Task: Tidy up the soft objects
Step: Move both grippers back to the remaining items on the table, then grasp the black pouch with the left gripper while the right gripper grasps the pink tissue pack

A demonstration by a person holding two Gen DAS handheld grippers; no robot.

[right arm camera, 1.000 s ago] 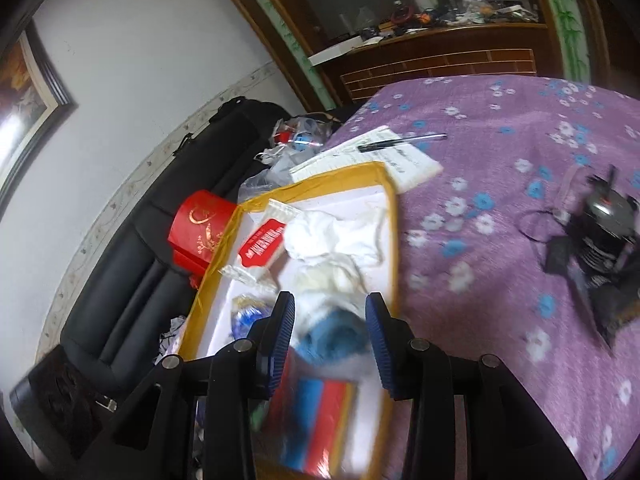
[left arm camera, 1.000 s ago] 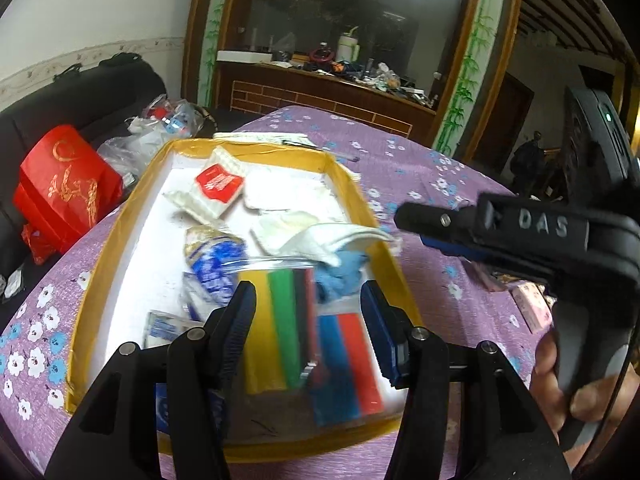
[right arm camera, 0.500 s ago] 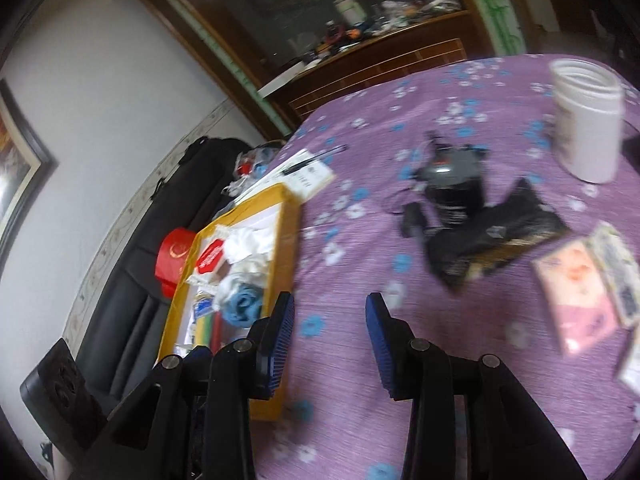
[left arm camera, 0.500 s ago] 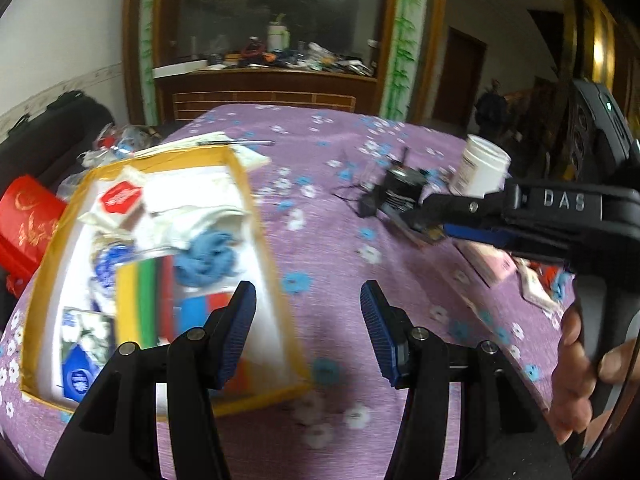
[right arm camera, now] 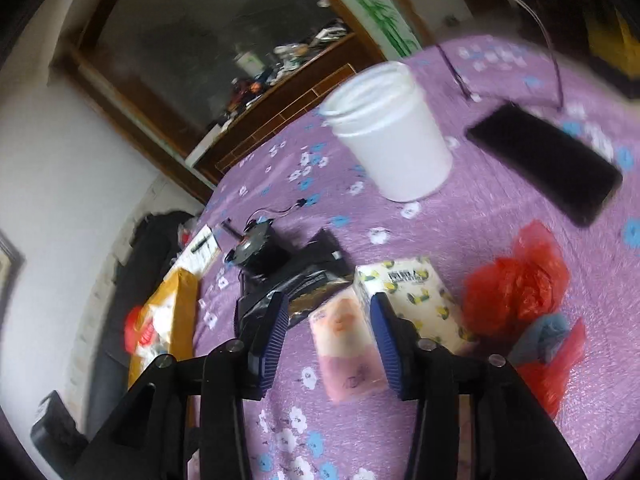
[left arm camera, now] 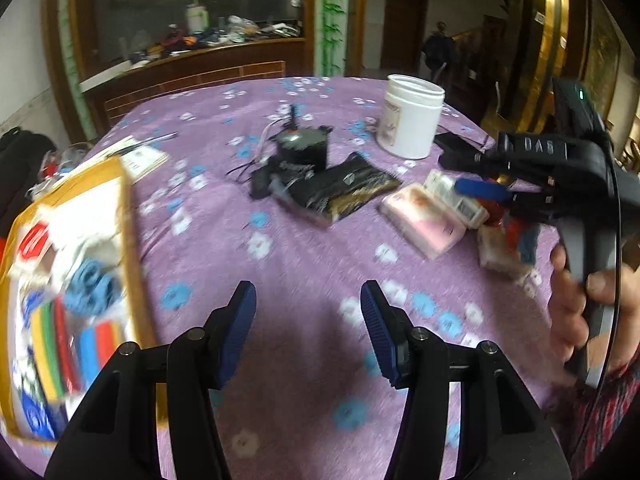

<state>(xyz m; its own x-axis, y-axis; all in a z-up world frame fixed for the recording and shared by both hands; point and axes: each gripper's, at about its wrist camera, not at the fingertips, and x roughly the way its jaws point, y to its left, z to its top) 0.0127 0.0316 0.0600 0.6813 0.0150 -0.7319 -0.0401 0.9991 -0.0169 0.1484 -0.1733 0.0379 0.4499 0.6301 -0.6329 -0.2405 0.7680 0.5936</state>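
- Left wrist view, nearest: the left gripper [left arm camera: 308, 320] hangs over bare purple flowered tablecloth [left arm camera: 296, 264] with its blue pads spread wide and nothing between them.
- At its left edge sits the yellow-rimmed tray [left arm camera: 132, 232], holding a blue cloth [left arm camera: 90, 286], a bag of coloured strips [left arm camera: 60, 344] and a red-labelled packet [left arm camera: 34, 240]; all blurred.
- Further out, on the right, the pink tissue pack [left arm camera: 424, 224] lies flat, its long axis running from near right to far left, touching a white patterned tissue pack [left arm camera: 456, 196] behind it.
- Only this view shows the right gripper [left arm camera: 480, 188] from the side, held by a hand [left arm camera: 576, 312]; whether its fingers are apart cannot be told here.
- Right wrist view settles that: the right gripper [right arm camera: 328, 336] has its pads spread, empty, with the pink tissue pack [right arm camera: 348, 348] framed between them, long axis pointing away from the camera.
- Just right lies the lemon-print pack [right arm camera: 412, 292], then a red plastic bag [right arm camera: 516, 288] and a blue cloth scrap [right arm camera: 540, 336], clear only in this view.
- Beyond: a black foil pouch [right arm camera: 304, 276], a small black motor [right arm camera: 260, 252], a white jar [right arm camera: 392, 136] and a black phone [right arm camera: 548, 160].
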